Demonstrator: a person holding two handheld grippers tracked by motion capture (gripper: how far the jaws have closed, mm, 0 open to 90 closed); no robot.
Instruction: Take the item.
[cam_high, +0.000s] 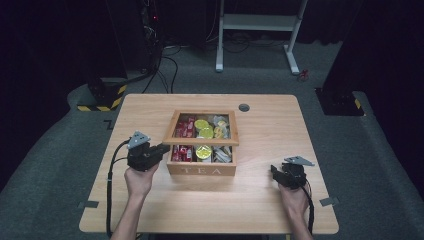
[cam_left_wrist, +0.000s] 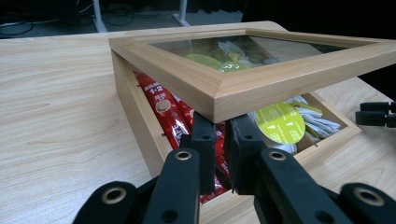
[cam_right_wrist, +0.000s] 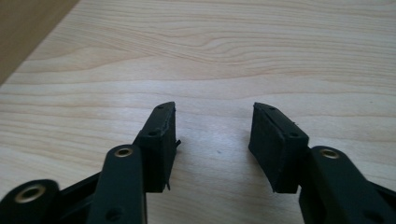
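Black left tongs nearly closed under lid; right tongs spread, empty.

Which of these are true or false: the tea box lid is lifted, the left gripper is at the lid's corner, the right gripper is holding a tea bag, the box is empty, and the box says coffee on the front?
1. The lid of the tea box is lifted. True: it stands raised at an angle above the box.
2. The left gripper is at the lid's corner. True: its jaws sit close together just under it.
3. The right gripper holds a tea bag. False: its jaws are open over bare table.
4. The box is empty. False: red packets and yellow-lidded pods lie inside.
5. The front says coffee. False: it reads TEA.
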